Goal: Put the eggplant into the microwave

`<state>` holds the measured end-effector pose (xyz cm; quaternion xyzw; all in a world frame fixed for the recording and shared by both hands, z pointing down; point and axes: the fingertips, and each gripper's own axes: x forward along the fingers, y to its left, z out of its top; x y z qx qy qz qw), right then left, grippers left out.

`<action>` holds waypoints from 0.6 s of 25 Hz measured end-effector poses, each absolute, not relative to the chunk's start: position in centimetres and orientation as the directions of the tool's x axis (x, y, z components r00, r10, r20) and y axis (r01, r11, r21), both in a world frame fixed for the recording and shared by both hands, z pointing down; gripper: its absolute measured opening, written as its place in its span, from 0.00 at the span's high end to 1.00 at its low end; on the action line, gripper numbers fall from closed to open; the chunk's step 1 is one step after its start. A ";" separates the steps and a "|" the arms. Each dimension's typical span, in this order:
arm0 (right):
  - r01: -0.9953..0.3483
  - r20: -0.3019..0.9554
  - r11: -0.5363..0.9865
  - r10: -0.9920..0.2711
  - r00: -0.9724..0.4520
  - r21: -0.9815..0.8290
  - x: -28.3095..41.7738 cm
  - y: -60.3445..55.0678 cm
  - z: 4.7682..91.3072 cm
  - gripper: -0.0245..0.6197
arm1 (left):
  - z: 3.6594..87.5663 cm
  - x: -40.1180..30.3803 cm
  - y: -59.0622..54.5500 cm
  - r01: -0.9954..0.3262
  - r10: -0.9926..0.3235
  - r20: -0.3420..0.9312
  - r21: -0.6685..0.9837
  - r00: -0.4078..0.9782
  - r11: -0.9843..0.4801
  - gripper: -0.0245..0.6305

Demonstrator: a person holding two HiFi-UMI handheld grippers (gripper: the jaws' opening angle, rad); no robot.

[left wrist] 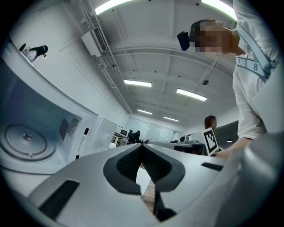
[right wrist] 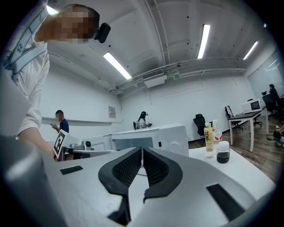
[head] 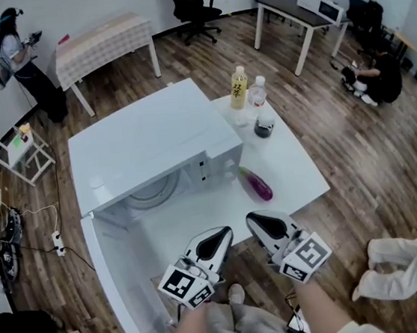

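In the head view, the eggplant is seen lying on the white surface, just beside the front right corner of the microwave, whose door is swung wide open. The left hand-held gripper and the right hand-held gripper are held side by side over the near edge, apart from the eggplant, which is nearer to the right one. The eggplant is judged light, fairly firm and glossy, so it may be slippery. A hold across its thick middle would probably be best, since the tapered ends could slide out. In the left gripper view, the jaws are seen pressed together with nothing between them. The microwave's open cavity and its turntable are shown at the left, and the eggplant is outside the picture. In the right gripper view, the jaws are likewise clenched and empty. A yellow bottle and a dark jar are shown beyond them, but the eggplant is hidden behind the gripper's own body. The microwave's interior cannot be made out from this side.
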<state>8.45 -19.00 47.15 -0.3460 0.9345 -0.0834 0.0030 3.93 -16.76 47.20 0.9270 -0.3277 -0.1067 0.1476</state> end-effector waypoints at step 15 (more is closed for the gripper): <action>-0.714 0.155 0.690 -0.697 -0.700 -0.121 11.4 -24.4 53.4 0.91 | 51.4 4.5 -19.5 -0.573 -0.634 -0.037 0.390 0.773 -0.721 0.96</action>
